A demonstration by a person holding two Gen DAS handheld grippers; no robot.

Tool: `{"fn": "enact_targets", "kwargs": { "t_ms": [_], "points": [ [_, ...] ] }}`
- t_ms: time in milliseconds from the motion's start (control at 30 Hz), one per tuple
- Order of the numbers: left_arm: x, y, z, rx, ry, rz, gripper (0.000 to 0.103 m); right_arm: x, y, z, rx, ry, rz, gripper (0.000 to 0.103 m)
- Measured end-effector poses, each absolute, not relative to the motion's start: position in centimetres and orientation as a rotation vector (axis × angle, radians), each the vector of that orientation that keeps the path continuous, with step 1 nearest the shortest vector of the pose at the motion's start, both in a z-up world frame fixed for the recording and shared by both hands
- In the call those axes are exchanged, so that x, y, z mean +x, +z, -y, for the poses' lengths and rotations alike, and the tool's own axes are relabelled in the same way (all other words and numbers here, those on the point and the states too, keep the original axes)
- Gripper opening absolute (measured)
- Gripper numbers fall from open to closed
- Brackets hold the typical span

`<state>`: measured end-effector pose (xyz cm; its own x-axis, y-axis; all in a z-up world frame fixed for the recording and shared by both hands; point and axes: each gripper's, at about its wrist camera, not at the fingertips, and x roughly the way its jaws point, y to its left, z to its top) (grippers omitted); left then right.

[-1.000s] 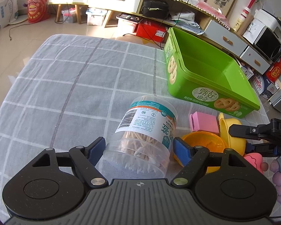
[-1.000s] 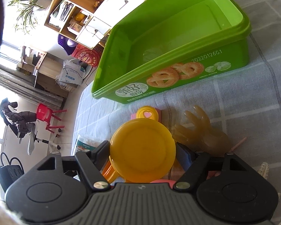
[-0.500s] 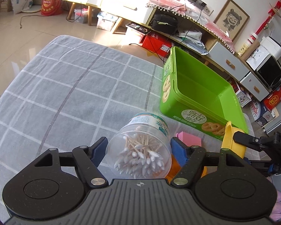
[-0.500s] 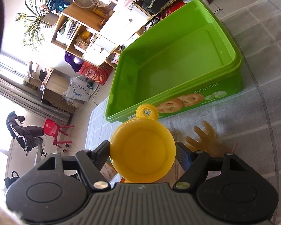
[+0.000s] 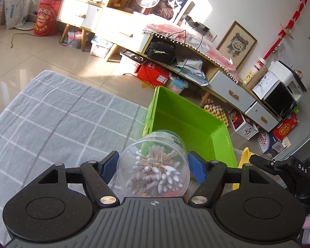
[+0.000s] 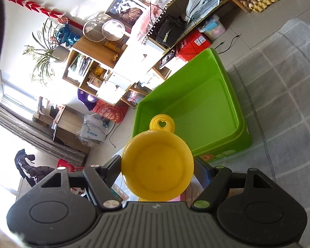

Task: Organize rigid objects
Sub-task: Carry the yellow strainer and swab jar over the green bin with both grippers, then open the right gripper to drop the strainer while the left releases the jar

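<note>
One clear jar (image 5: 153, 163) holding many cotton swabs sits clenched in the left gripper (image 5: 154, 166), raised near the one green bin's (image 5: 188, 124) near-left corner; farther right, the right gripper (image 6: 157, 168) grasps one yellow bowl (image 6: 157, 163) before that bin (image 6: 196, 107), whose visible interior holds nothing.

A grey cloth with a white grid (image 5: 51, 119) covers the near surface. Far beyond it, on the glossy tiled floor (image 5: 31, 57), stand a red printed bag (image 5: 45, 20) at left and a red cardboard box (image 5: 153, 72) under a long wooden sideboard (image 5: 196, 62). A yellow tray of eggs (image 5: 215, 109) lies right.
</note>
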<state>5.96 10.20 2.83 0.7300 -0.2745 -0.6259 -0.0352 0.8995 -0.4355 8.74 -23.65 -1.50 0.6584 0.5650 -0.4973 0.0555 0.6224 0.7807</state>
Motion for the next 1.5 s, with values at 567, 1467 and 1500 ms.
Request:
{"fn": "enact_targets", "kwargs": {
  "t_ms": [567, 1467, 1500],
  "points": [
    [23.1, 1.5, -1.9, -0.124, -0.177, -0.946, 0.072, 18.4, -1.9, 18.0, 0.135, 0.224, -0.85, 0.049],
    [30.1, 0.4, 4.5, 0.292, -0.139, -1.053, 0.086, 21.3, -4.6, 16.1, -0.13, 0.202, -0.812, 0.058],
    [30.0, 0.5, 4.4, 0.289, -0.142, -1.049, 0.087, 21.2, -4.4, 16.3, -0.11, 0.205, -0.811, 0.058]
  ]
}}
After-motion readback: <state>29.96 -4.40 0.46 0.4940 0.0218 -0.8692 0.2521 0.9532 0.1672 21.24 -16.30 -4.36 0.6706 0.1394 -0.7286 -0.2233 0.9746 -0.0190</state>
